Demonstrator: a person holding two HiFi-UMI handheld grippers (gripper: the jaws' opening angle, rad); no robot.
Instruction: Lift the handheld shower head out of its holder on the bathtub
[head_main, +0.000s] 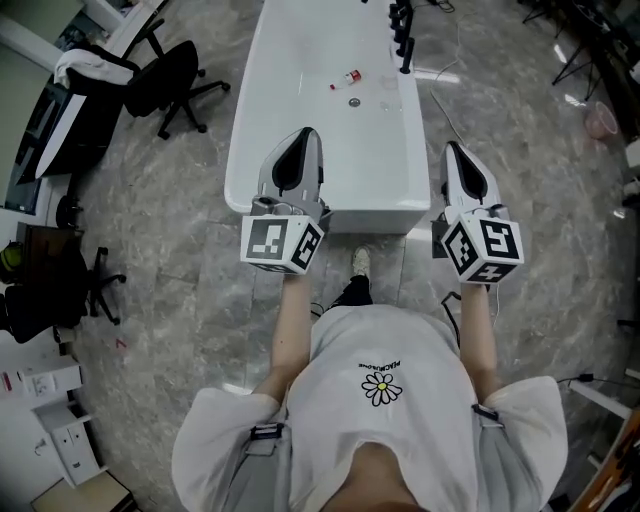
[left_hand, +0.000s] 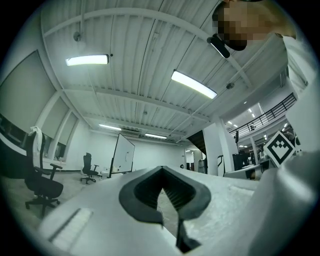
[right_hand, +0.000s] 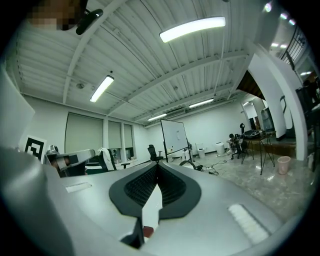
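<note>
Standing at the near end of a white bathtub (head_main: 241, 152), holding left gripper (head_main: 305, 139) and right gripper (head_main: 453, 152) up side by side, both closed tip to tip on nothing. Farther along, at the tub's right rim, black shower head (head_main: 403, 38), well apart from both.

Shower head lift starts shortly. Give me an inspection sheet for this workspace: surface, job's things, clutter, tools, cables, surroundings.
Surface: white bathtub, with a drain in its floor.
Job's things: black shower fixture on the tub's far right rim; too small to tell head from holder.
Clutter: small red-and-white item and clear item lying in the tub near the drain.
Tools: left tool and right tool both shut with nothing between the jaws, held at the tub's near end, far from the fixture.
Cables: loose cables on the floor.
Surroundings: black office chair, pink bucket, grey marbled floor.
</note>
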